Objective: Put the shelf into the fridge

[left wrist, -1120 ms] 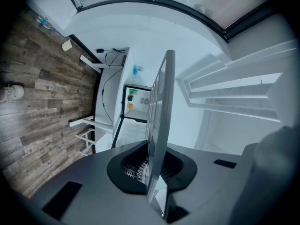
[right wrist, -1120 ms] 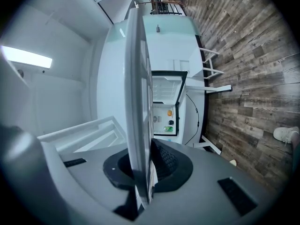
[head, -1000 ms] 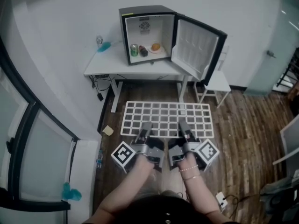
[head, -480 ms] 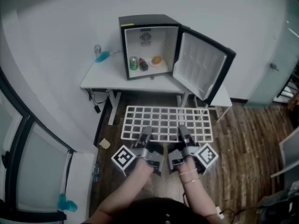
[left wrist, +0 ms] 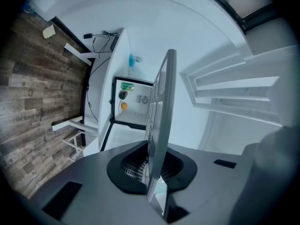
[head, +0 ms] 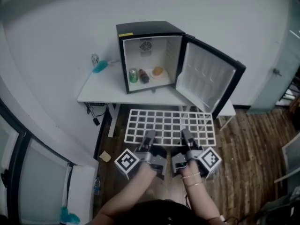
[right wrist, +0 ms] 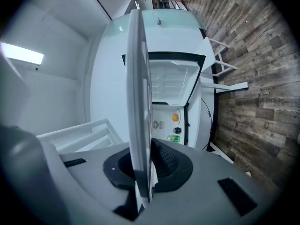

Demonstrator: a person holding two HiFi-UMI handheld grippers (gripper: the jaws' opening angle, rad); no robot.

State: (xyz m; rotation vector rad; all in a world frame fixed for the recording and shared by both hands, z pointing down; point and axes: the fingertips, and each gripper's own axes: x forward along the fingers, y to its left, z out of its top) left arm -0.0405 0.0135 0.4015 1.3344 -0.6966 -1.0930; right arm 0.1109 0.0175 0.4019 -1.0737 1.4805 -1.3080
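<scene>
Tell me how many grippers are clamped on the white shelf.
2. The left gripper grips the shelf's near edge left of middle; the right gripper grips it right of middle.

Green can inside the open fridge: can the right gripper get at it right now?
Probably not: the right gripper is clamped on the white wire-grid shelf, which juts ahead of it toward the green can. The black fridge door stands open.

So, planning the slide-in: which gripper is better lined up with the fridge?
Left, narrowly. Both clamp the shelf, but the left gripper faces the fridge opening; the right gripper faces the door.
</scene>
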